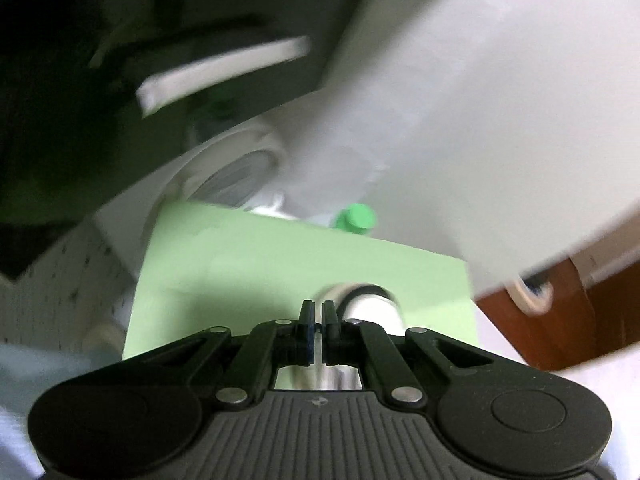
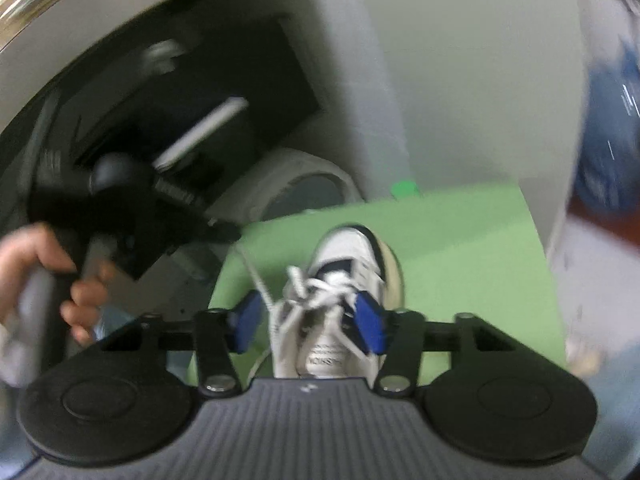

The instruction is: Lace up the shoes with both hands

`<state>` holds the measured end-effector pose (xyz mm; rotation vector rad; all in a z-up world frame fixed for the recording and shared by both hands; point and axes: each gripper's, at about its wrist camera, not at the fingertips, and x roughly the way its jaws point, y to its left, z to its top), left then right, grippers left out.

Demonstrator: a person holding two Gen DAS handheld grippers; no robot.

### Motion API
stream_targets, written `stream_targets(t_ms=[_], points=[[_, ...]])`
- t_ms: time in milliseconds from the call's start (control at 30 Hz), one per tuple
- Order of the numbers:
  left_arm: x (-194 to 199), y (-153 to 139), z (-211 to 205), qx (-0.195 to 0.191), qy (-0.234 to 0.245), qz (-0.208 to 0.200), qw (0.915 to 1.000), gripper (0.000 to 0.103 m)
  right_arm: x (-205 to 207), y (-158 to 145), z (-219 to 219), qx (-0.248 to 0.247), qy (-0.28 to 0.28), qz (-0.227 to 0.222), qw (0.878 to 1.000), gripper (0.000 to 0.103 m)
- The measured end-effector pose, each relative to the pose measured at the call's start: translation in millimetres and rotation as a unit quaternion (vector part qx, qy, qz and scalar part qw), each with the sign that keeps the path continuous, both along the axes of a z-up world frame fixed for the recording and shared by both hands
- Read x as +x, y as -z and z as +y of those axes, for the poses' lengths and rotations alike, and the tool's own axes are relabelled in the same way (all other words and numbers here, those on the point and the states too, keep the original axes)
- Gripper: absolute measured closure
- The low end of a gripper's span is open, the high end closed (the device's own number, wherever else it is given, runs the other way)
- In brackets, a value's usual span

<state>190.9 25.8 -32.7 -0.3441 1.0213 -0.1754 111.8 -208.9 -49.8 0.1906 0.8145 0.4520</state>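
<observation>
Where the right wrist view looks down, the shoe [image 2: 352, 276] stands on the green mat [image 2: 472, 248], toe pointing away from the camera, white with dark trim and a pale sole. Its laces [image 2: 316, 292] lie loose and tangled over the tongue. One lace strand [image 2: 256, 276] runs up and to the left from the shoe toward the left gripper [image 2: 224, 232], which sits at the mat's left edge. A hand [image 2: 44, 276] grasps that gripper's handle; motion blur prevents confirming that the strand ends between its tips.

The right gripper [image 2: 308, 320] hangs over the shoe's opening with its jaws spread wide. One blue pad [image 2: 248, 320] is left of the laces and the other is at the shoe's right side; nothing is held between them.

From the left wrist view, the left gripper [image 1: 318, 320] has its jaws drawn nearly together, leaving a narrow slit. A thin pale line appears in that slit, probably the lace, though the view is too poor to be sure. Just beyond the tips, the shoe [image 1: 368, 304] shows partly, on the mat [image 1: 280, 260].

Past the mat's far edge lies a small green object [image 1: 356, 218]. A white rounded appliance [image 1: 236, 168] sits behind the mat. Dark shelving holding a white bar [image 1: 216, 72] occupies the upper left. Both views are blurred.
</observation>
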Motion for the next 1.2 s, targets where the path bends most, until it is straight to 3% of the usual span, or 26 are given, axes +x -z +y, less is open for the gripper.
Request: stream_targets(t_ms=[100,300,400,500,567,600,767,867,1000,1067,1200], points=[[-20,-24,-15,0.005,0.054,-0.021,0.9983,0.1,-18,-14,17,-0.026,-0.052,-0.052,0.997,0.072],[-55,-60,-40,0.021,0.134,-0.057,0.9891,0.1,-41,-27,41,-0.082,-0.089,-0.114,0.986,0.072],[-63,-63,-45,0.023,0.144,-0.054,0.9879,0.1,-39,-26,42,-0.09,-0.072,-0.12,0.986,0.073],[-66,-63,-51,0.019,0.152,-0.045,0.9871,0.1,-35,-26,39,-0.077,-0.064,-0.12,0.988,0.083],[-69,-64,-52,0.02,0.157,-0.046,0.9862,0.1,-35,-27,37,-0.069,-0.067,-0.122,0.988,0.097],[-69,-66,-53,0.02,0.159,-0.047,0.986,0.1,-34,-27,36,-0.065,-0.066,-0.121,0.988,0.097],[-74,-74,-47,0.034,0.161,-0.088,0.9825,0.083,-24,-27,12,0.003,-0.032,-0.073,0.997,0.097],[-86,-73,-53,0.089,0.199,-0.125,0.968,0.078,-9,-21,-18,0.075,0.02,-0.023,0.997,0.097],[-106,-52,-75,0.172,0.265,-0.157,0.9357,0.069,9,-9,-51,0.172,0.078,0.037,0.981,0.097],[-113,-39,-88,0.208,0.285,-0.172,0.9197,0.064,15,0,-59,0.199,0.093,0.056,0.974,0.097],[-116,-16,-111,0.246,0.305,-0.195,0.8989,0.063,18,6,-64,0.231,0.1,0.078,0.965,0.097]])
